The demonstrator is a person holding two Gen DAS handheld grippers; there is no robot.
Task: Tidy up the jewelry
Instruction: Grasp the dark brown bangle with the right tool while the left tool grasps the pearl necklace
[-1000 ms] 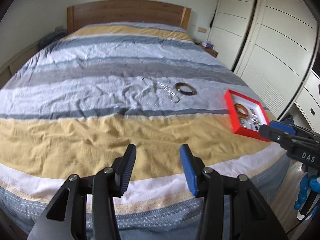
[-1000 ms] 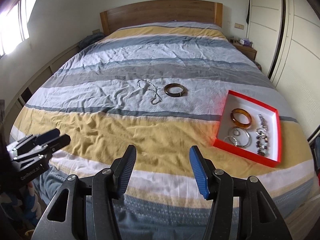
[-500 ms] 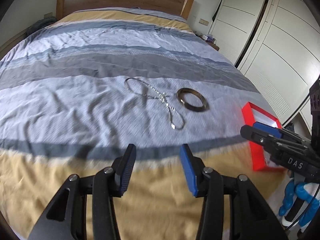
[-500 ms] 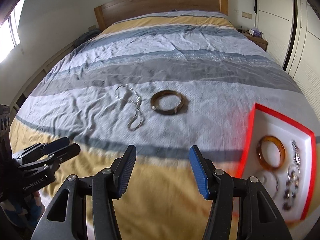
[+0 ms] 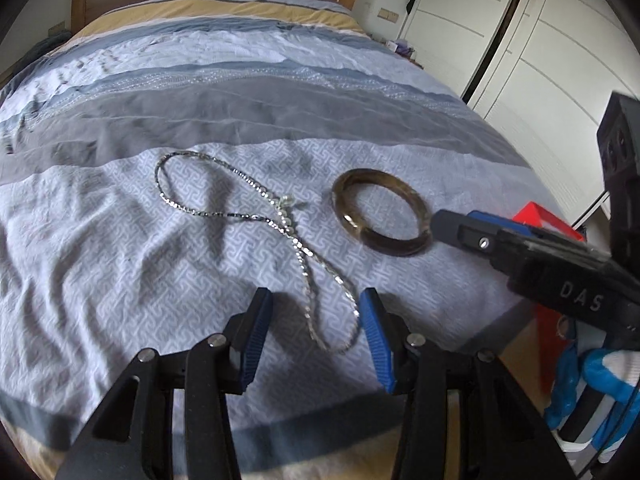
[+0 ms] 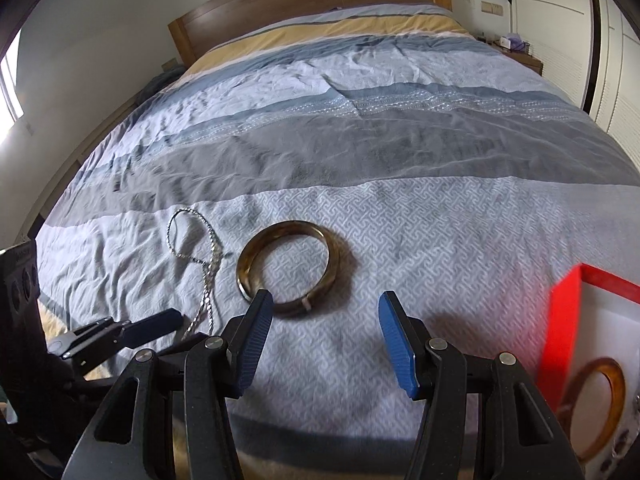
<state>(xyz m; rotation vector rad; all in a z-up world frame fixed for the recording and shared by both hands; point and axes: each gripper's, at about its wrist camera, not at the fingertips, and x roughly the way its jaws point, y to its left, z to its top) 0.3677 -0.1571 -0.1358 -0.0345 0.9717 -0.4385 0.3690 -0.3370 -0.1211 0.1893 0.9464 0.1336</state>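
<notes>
A silver chain necklace (image 5: 248, 216) lies looped on the light patterned stripe of the bed; it also shows in the right wrist view (image 6: 200, 264). A dark brown bangle (image 5: 380, 216) lies to its right, also in the right wrist view (image 6: 288, 268). My left gripper (image 5: 316, 320) is open, its jaws either side of the necklace's near loop, just above the cover. My right gripper (image 6: 324, 316) is open just short of the bangle, its left finger at the bangle's near rim. A red tray (image 6: 568, 320) with a white inside holds an amber bangle (image 6: 600, 392).
The striped bed cover (image 6: 400, 160) is wrinkled. A wooden headboard (image 6: 320, 0) stands at the far end. White wardrobe doors (image 5: 520, 40) run along the right side. A nightstand (image 6: 524, 56) sits at the far right.
Both grippers have moved forward and down over the bed. The left one now straddles the necklace's near loop and the right one has reached the dark bangle. Both stayed open.
</notes>
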